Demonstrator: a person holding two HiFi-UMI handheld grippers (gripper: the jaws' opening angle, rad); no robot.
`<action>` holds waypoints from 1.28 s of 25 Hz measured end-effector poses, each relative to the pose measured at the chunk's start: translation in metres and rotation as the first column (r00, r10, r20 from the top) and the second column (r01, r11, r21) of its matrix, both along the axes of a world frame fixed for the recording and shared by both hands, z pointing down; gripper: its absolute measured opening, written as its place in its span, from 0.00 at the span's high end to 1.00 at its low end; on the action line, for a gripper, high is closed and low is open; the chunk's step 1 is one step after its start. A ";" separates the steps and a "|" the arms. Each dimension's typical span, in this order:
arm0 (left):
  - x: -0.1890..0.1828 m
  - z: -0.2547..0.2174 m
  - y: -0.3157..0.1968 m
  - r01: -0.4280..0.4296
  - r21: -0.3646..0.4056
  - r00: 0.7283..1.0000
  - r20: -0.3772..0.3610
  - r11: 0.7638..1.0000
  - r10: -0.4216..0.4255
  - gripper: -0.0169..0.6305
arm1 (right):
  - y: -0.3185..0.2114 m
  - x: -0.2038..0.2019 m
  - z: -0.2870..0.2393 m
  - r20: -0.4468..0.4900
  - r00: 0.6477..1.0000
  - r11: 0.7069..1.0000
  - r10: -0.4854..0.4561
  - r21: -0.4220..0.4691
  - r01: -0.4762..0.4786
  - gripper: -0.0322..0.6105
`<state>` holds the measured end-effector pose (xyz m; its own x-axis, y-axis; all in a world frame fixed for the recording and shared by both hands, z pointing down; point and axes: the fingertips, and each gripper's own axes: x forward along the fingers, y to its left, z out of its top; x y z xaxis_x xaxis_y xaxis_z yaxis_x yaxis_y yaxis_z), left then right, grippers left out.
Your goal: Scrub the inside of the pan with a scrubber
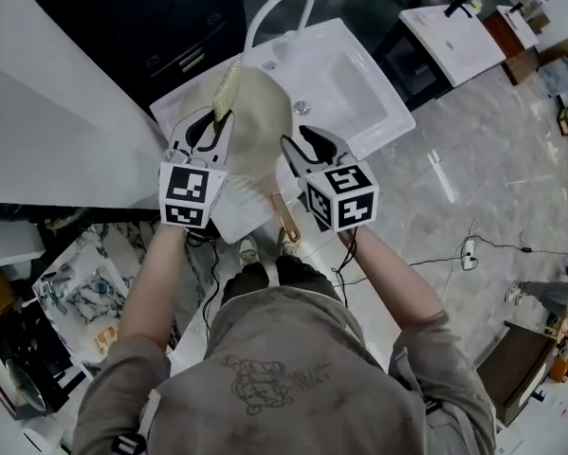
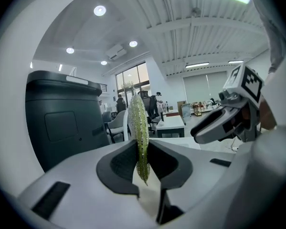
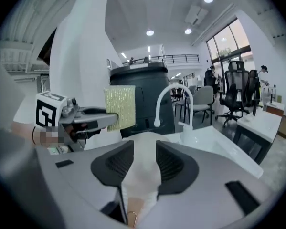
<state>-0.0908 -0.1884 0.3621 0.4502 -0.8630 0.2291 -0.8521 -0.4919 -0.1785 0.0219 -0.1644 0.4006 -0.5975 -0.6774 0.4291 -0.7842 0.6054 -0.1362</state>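
A cream pan point(image 1: 260, 112) lies on the white counter point(image 1: 236, 211) beside the sink, its copper-tipped handle point(image 1: 284, 218) pointing toward me. My left gripper point(image 1: 212, 121) is over the pan's left rim, shut on a thin yellow-green scrubber point(image 1: 227, 88) that stands on edge between its pads point(image 2: 139, 128). My right gripper point(image 1: 298, 145) is at the pan's near right side. In the right gripper view its jaws straddle the cream handle neck point(image 3: 143, 175), which fills the gap from pad to pad. The scrubber point(image 3: 120, 106) also shows there, held upright at left.
A white sink basin point(image 1: 359, 83) with a curved white faucet point(image 1: 274, 12) lies just beyond the pan. A dark cabinet point(image 1: 141, 27) stands at the back left. Another white basin point(image 1: 454, 36) is far right. Cables point(image 1: 454, 254) cross the grey floor; clutter point(image 1: 75, 292) sits low left.
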 end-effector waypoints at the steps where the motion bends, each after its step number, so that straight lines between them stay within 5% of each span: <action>1: 0.002 -0.010 -0.001 0.001 0.022 1.000 0.006 1.000 -0.001 0.87 | -0.002 0.001 -0.015 0.010 1.000 1.000 0.003 0.029 -0.003 0.72; 6: 0.010 -0.060 -0.001 -0.017 0.118 1.000 -0.020 0.993 0.020 0.87 | -0.006 0.005 -0.086 -0.008 1.000 0.977 0.012 0.211 -0.010 0.85; 16: 0.013 -0.166 0.020 0.004 0.347 1.000 0.010 0.938 -0.008 0.87 | 0.016 0.007 -0.210 0.023 1.000 0.873 -0.007 0.488 -0.005 0.87; 25: 0.021 -0.202 0.042 -0.006 0.427 1.000 0.010 0.904 0.002 0.87 | 0.030 0.032 -0.249 0.047 0.999 0.819 0.019 0.572 -0.043 0.87; 32: 0.020 -0.204 0.059 0.013 0.432 1.000 -0.020 0.902 -0.005 0.87 | 0.039 0.045 -0.246 0.029 0.999 0.825 0.015 0.565 -0.028 0.87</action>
